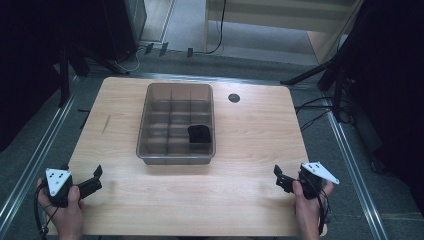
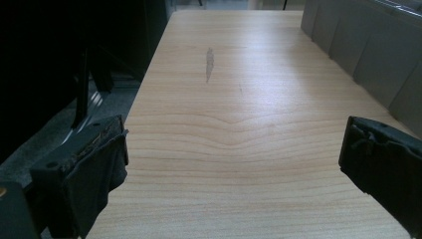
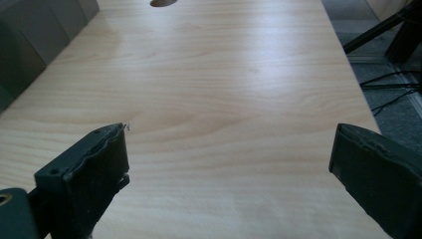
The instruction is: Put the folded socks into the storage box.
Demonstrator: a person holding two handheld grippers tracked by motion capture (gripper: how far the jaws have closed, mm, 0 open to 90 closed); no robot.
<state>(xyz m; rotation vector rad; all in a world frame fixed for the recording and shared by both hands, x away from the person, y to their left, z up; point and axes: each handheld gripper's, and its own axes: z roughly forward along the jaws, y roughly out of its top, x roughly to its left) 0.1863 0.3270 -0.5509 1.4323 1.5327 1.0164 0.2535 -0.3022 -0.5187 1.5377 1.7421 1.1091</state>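
Black object (image 1: 199, 133), perhaps cloth, in tray (image 1: 145, 115), high view

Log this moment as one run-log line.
left gripper open, empty | right gripper open, empty | black item in bin | table

I see a pale wooden table (image 1: 240, 145) with a round dark hole (image 1: 234, 98) at its far right and a thin grey scuff (image 1: 105, 124) at left.

Grey carpeted floor (image 1: 190, 27) (cables strewn) around pale wooden table (image 1: 250, 130)
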